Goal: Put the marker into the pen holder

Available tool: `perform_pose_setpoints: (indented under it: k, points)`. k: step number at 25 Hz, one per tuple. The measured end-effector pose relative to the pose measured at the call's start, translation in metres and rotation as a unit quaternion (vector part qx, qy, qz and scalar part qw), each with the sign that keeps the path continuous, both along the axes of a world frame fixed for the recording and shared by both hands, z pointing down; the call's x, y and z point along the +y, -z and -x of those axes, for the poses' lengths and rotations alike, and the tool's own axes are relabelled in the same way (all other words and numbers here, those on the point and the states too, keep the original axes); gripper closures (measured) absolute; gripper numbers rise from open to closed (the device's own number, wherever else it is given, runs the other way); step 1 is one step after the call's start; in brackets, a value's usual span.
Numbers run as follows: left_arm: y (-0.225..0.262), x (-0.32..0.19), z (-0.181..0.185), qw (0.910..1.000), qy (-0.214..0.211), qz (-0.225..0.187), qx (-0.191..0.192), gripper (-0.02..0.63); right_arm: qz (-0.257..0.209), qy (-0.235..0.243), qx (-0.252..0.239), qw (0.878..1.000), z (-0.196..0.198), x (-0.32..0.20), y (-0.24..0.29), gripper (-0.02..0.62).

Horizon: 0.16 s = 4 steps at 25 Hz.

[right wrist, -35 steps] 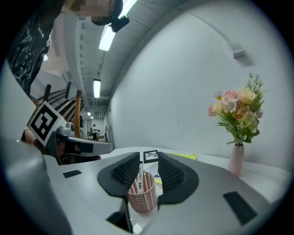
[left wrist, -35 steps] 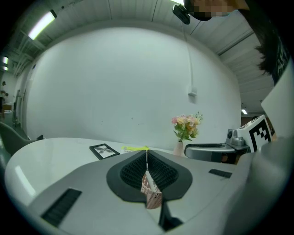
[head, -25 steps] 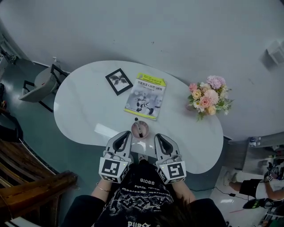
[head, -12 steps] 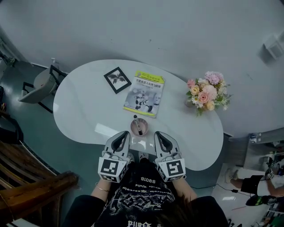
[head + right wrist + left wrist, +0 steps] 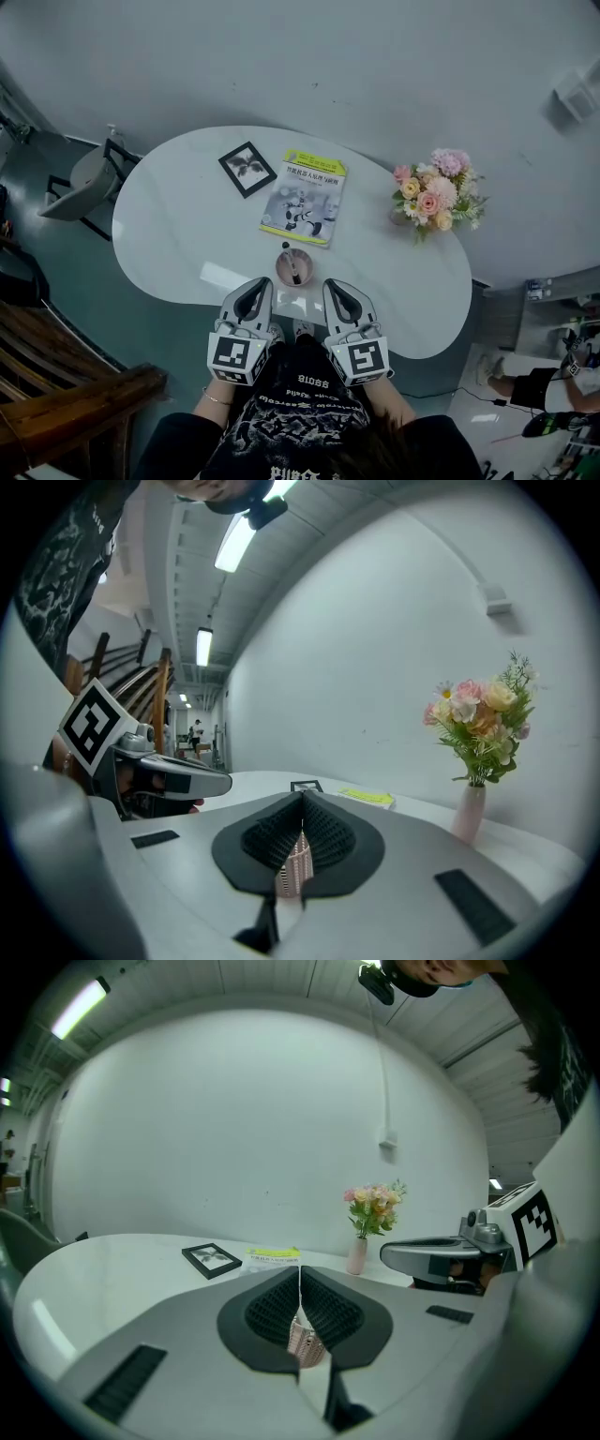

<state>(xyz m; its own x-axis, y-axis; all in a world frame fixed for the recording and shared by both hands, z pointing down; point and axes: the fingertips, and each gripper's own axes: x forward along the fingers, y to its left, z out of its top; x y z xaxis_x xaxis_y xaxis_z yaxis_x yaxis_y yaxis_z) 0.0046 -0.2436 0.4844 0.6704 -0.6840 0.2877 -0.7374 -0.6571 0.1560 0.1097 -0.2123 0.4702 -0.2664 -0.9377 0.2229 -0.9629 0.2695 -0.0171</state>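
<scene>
While marker (image 5: 290, 260) sits in pen holder (image 5: 282, 274), left gripper (image 5: 260, 282) and right gripper (image 5: 331, 284) fingers closed, empty.

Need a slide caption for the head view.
Marker stands in pen holder on table; left gripper and right gripper shut nearby.

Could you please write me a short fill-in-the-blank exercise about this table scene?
1. The black marker stands in the pink ____.
2. The pale vase holds pink and cream ____.
3. The left gripper and the right gripper both have their jaws ____.
Missing words: pen holder; flowers; shut.
</scene>
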Motion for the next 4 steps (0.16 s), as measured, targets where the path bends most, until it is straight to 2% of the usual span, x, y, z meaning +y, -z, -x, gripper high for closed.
perform_pose_setpoints:
  k: [4]
  points:
    - [0.0009, 0.0013, -0.0027, 1.0000, -0.004, -0.003, -0.001, 0.581, -0.004, 0.008, -0.015, 1.000, 0.0011, 0.0025, 0.0031, 0.569]
